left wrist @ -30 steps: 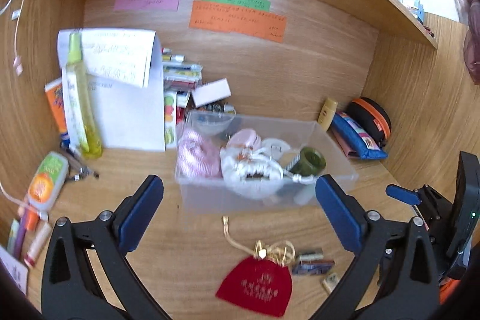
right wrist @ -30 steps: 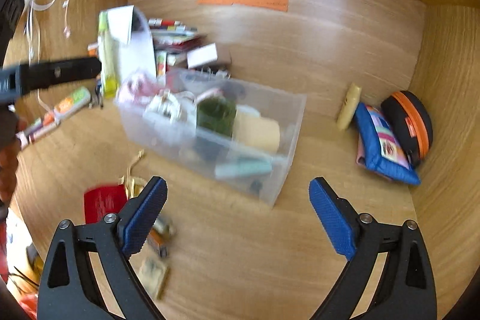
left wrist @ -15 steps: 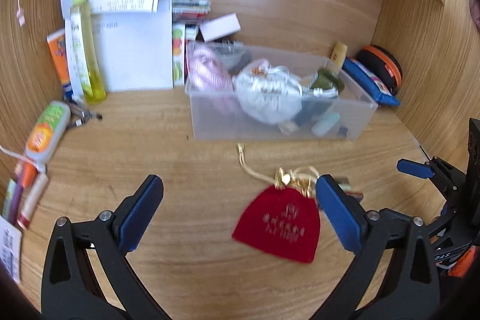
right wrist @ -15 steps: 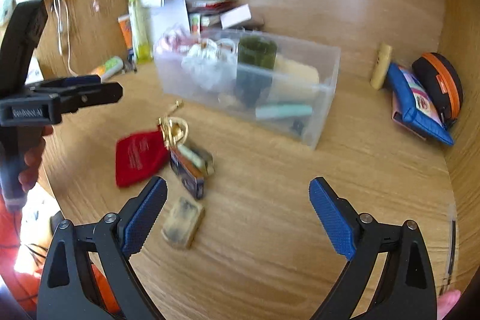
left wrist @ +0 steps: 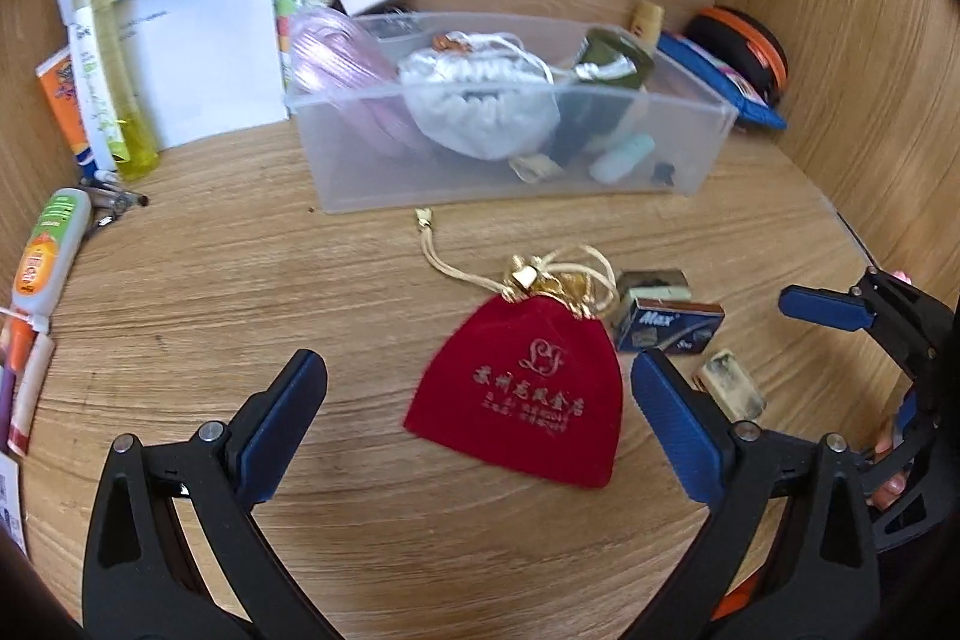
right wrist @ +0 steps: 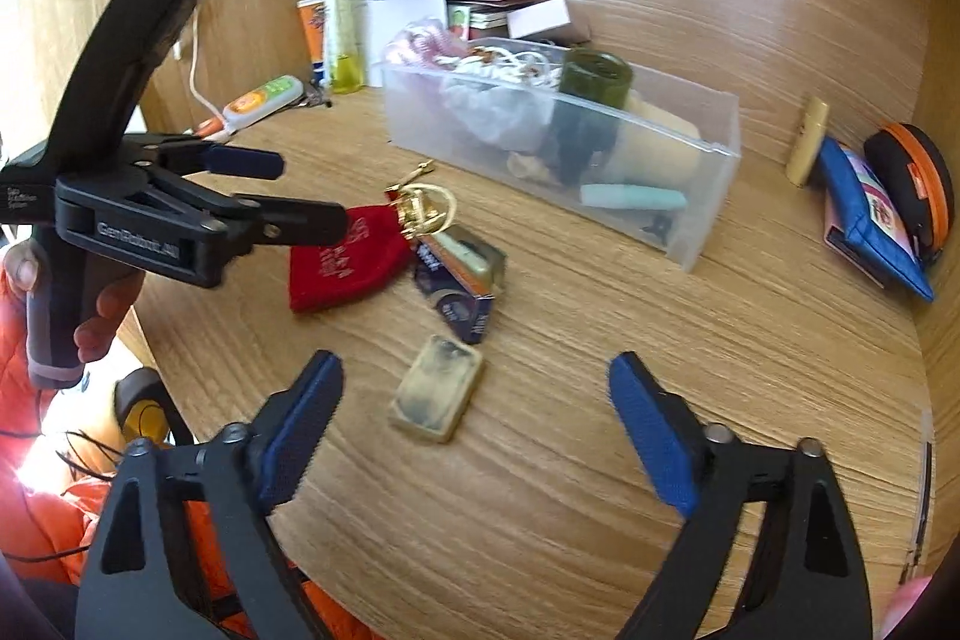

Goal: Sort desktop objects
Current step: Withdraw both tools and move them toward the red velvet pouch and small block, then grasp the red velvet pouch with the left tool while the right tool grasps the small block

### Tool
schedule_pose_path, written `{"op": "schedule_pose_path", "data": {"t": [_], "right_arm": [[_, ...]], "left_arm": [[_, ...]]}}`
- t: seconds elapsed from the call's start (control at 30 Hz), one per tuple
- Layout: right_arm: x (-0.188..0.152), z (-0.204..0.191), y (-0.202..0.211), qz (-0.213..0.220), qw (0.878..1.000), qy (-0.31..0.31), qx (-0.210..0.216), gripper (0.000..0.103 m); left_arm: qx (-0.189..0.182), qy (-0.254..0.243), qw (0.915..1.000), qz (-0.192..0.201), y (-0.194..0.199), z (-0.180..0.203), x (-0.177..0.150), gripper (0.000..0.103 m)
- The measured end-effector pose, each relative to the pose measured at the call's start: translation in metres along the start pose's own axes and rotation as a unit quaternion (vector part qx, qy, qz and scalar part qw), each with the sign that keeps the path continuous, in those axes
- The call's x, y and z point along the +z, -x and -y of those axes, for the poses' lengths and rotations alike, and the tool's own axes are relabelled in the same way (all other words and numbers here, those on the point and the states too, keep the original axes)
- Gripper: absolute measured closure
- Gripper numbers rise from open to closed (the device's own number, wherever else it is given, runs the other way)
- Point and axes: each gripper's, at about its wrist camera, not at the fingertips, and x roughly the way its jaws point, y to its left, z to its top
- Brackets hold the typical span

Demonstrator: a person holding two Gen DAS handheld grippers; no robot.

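Observation:
A red velvet pouch (left wrist: 528, 388) with a gold cord lies on the wooden desk, between the tips of my open left gripper (left wrist: 474, 400). Right of it lie a blue staple box (left wrist: 666, 328) and a dirty eraser (left wrist: 729, 385). In the right wrist view the eraser (right wrist: 437, 396) lies just ahead of my open, empty right gripper (right wrist: 474, 412), with the staple box (right wrist: 459, 292) and pouch (right wrist: 345, 259) beyond. A clear plastic bin (left wrist: 690, 160) holding pouches and small items stands behind; it also shows in the right wrist view (right wrist: 702, 196).
A yellow bottle (left wrist: 105, 58), papers and tubes (left wrist: 51, 250) crowd the back left. A blue pencil case (right wrist: 870, 214) and an orange-trimmed black case (right wrist: 918, 184) lie at the right wall. The left gripper's body (right wrist: 150, 220) hangs over the desk's left front.
Both grippers have moved down and closer to the desk. The red pouch now sits between the left fingers, and the eraser sits just ahead of the right fingers.

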Motion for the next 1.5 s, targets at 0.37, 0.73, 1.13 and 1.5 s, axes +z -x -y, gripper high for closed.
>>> {"op": "schedule_pose_path", "data": {"t": [0.37, 0.73, 1.13, 1.5], "right_arm": [[-0.005, -0.009, -0.01, -0.013, 1.0, 0.017, 0.021, 0.064], [-0.008, -0.012, -0.006, -0.011, 0.999, 0.022, 0.02, 0.077], [-0.008, 0.0, 0.002, -0.002, 1.0, 0.002, 0.012, 0.081], [-0.008, 0.033, 0.013, 0.012, 0.999, -0.053, 0.001, 0.081]], "left_arm": [[-0.007, -0.013, 0.9992, -0.037, -0.022, 0.005, 0.006, 0.0], [0.012, -0.06, 0.9962, -0.062, -0.039, 0.017, 0.012, 0.0], [0.007, -0.073, 0.9967, -0.035, -0.035, 0.014, 0.017, 0.031], [0.039, -0.079, 0.9961, 0.01, -0.025, 0.011, 0.015, 0.056]]}}
